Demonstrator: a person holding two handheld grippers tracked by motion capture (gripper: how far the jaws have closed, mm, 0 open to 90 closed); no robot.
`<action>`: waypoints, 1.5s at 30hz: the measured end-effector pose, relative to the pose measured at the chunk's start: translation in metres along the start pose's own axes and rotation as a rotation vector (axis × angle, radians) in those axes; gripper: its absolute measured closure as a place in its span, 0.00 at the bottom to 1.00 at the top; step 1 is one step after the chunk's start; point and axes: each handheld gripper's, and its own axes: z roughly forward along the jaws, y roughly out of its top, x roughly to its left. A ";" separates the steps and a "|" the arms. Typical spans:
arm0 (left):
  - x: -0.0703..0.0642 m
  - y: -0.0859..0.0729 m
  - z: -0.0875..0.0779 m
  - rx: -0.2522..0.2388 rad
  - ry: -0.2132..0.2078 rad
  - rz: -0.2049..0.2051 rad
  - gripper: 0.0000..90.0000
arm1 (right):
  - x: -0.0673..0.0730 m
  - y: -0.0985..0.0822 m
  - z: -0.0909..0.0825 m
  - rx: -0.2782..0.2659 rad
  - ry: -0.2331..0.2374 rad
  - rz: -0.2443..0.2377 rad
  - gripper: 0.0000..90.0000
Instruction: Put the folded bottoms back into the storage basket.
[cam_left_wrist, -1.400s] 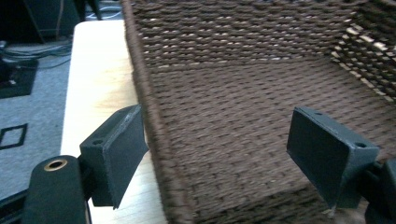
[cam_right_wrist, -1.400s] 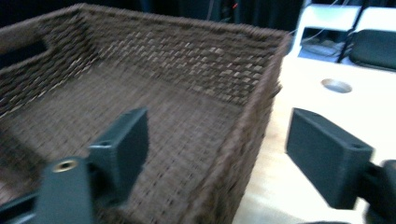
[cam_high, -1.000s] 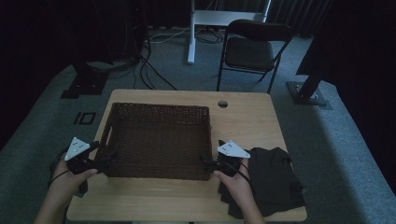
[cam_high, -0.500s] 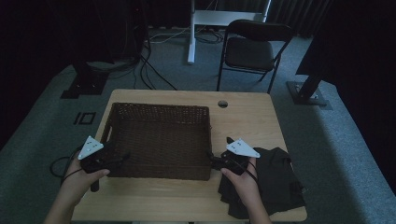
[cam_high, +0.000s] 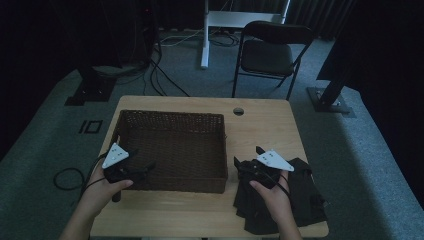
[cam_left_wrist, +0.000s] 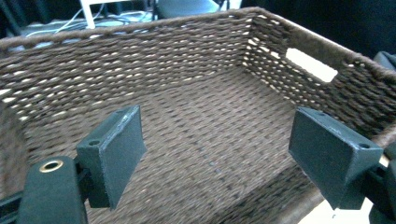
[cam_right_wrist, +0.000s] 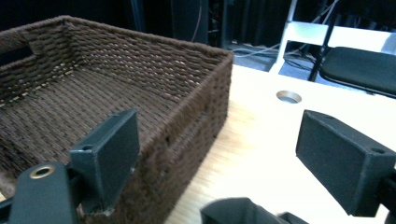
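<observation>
Hovering at basket, both jaws open, empty. Right gripper over dark cloth. Next: drop and pinch cloth.

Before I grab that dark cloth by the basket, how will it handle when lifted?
Probably floppy: the dark cloth lies crumpled in folds on the table, so it should sag and drape from the right gripper. Likely light. It overhangs the table edge, so a push might slide it off.
</observation>
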 end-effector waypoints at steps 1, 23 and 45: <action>-0.003 0.001 0.002 -0.003 -0.005 0.000 0.21 | -0.002 0.000 -0.001 0.004 -0.002 -0.003 0.15; -0.051 0.018 0.037 0.010 -0.123 0.061 0.21 | -0.039 -0.014 -0.033 0.000 -0.081 0.029 0.15; -0.106 0.030 0.069 0.004 -0.234 0.125 0.21 | -0.076 -0.039 -0.062 0.007 -0.170 0.058 0.15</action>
